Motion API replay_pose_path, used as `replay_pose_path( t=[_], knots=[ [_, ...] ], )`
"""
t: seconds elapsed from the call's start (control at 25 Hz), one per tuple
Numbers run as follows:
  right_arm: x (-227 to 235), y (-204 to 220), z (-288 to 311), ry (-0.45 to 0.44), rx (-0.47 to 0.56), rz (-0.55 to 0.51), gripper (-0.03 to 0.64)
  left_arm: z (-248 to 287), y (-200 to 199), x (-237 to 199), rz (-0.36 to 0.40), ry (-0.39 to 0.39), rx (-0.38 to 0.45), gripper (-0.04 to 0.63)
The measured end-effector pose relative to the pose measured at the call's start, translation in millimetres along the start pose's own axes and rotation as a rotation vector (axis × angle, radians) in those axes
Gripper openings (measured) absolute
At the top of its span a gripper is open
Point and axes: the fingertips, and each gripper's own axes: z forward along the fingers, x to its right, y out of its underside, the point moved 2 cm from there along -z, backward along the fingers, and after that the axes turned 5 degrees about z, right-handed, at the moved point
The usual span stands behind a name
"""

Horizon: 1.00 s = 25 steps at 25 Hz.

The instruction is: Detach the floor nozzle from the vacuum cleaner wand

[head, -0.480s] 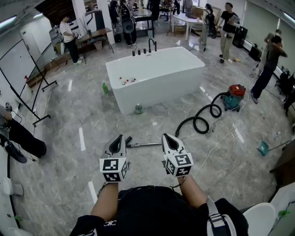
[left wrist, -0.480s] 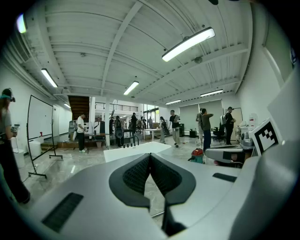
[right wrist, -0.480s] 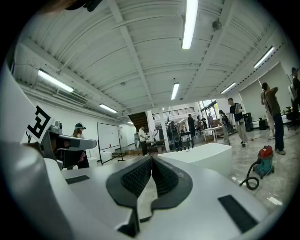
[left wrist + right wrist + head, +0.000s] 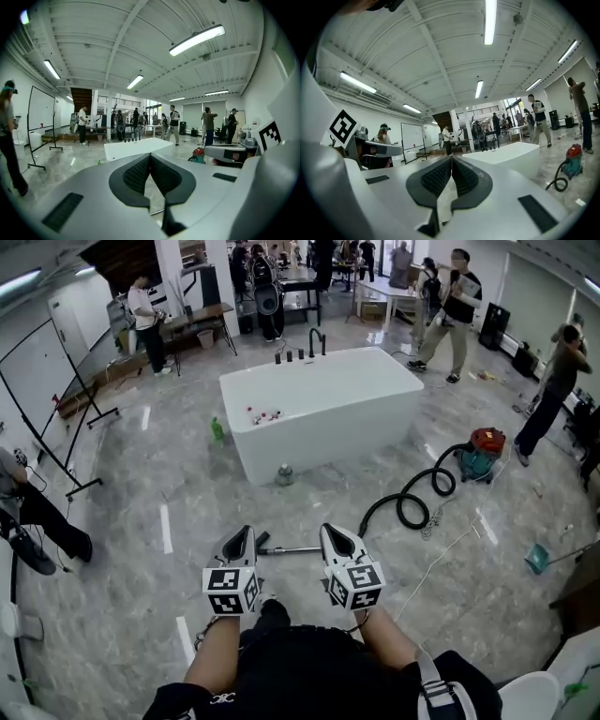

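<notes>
The silver vacuum wand (image 4: 292, 550) lies flat on the grey floor, with the dark floor nozzle (image 4: 262, 540) at its left end. A black hose (image 4: 411, 500) curls from it to the red and green vacuum canister (image 4: 484, 452). My left gripper (image 4: 244, 536) is held above the nozzle end, its jaws shut and empty. My right gripper (image 4: 330, 533) hovers over the wand's right end, also shut with nothing in it. In the left gripper view the shut pads (image 4: 150, 164) point over the floor. The right gripper view shows shut pads (image 4: 451, 166) and the canister (image 4: 573, 157).
A white bathtub (image 4: 375, 395) stands ahead in the middle of the floor, with a green bottle (image 4: 217, 429) at its left. A whiteboard stand (image 4: 66, 442) is at the left. Several people stand around the room's edges. A cable (image 4: 450, 549) runs across the floor at the right.
Both grippers sit slightly lower and closer together in the head view. People at the back right have walked on. The wand and nozzle lie as before.
</notes>
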Motion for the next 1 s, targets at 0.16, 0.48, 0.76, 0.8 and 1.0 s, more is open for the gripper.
replay_pose_path(
  t=[0.16, 0.48, 0.76, 0.8, 1.0],
  knots=[
    [11, 5, 46, 0.011, -0.019, -0.025, 0.015, 49, 2, -28, -0.009, 0.013, 0.014, 0.009],
    [21, -5, 173, 0.035, -0.064, -0.056, 0.015, 147, -8, -113, -0.029, 0.056, 0.000, 0.009],
    [21, -13, 299, 0.050, -0.103, -0.039, 0.015, 238, -21, -204, -0.044, 0.118, -0.034, 0.009],
    [23, -14, 314, 0.053, -0.106, -0.033, 0.015, 250, -23, -214, -0.047, 0.129, -0.036, 0.009],
    [27, -9, 381, 0.063, -0.143, -0.028, 0.015, 305, -22, -252, -0.059, 0.174, -0.069, 0.009]
  ],
)
